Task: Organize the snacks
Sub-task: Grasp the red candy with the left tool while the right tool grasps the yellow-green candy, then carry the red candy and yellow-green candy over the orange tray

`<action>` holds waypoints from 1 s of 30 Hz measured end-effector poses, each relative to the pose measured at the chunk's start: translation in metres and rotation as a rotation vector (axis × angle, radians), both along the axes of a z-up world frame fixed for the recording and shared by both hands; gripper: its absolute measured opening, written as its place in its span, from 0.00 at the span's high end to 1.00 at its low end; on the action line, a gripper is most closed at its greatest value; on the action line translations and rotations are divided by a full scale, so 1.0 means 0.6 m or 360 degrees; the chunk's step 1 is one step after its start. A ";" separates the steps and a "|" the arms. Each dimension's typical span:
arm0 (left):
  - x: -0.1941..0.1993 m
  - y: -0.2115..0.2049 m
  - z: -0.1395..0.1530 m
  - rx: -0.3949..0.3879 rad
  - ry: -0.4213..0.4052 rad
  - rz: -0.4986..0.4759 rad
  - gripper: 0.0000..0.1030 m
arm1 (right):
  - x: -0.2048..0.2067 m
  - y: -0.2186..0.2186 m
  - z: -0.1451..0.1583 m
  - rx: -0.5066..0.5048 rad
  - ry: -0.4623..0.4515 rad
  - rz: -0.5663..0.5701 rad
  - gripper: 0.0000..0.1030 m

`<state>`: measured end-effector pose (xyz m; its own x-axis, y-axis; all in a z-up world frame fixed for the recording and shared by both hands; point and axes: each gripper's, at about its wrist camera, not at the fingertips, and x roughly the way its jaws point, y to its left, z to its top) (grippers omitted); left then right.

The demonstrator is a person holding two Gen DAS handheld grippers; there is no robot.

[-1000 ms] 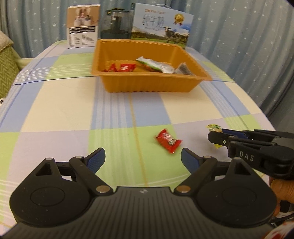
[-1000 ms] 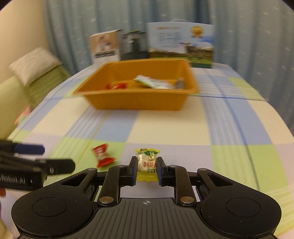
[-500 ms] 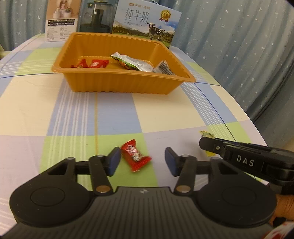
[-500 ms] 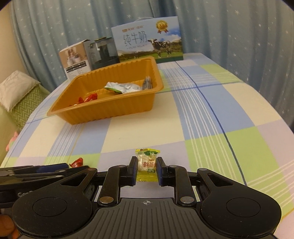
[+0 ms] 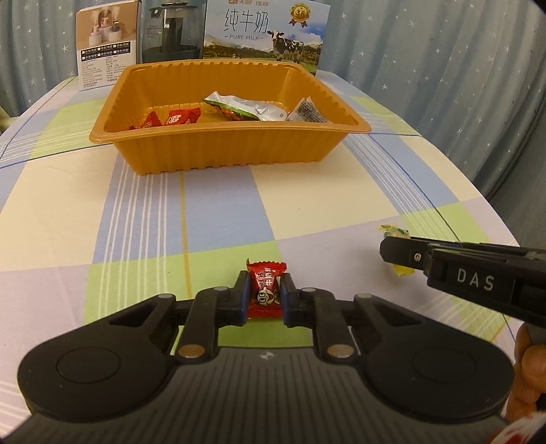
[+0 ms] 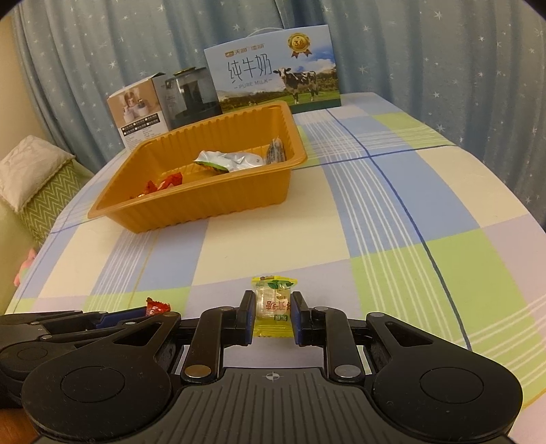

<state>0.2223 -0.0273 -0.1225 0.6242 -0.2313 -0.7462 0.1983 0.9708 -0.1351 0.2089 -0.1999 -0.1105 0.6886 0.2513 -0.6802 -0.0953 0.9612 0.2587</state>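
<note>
Both claws are clamped, left gripper (image 5: 264, 294) on the red candy (image 5: 265, 290), right gripper (image 6: 273, 315) on the yellow candy (image 6: 273, 305), so lift clear of the tablecloth (image 5: 218, 211) and carry toward the orange tray (image 5: 225, 150) at 12 o'clock.

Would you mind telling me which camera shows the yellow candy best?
The right wrist view: the yellow candy sits centred in the right gripper, label facing the camera. The left wrist view shows only its ends behind that gripper's finger.

Bare tablecloth (image 5: 211, 211) lies open up to the orange tray (image 5: 225, 150), boxes (image 5: 266, 30) behind.
</note>
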 end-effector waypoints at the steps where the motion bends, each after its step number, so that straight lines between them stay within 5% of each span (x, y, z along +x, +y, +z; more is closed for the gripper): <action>1: -0.001 0.000 0.001 0.0009 0.0000 0.0001 0.86 | 0.000 0.002 0.000 -0.0002 -0.0002 0.0004 0.79; 30: -0.025 0.047 0.043 -0.0017 -0.0024 0.0126 0.86 | -0.014 0.052 0.013 -0.0060 -0.0051 0.0136 0.79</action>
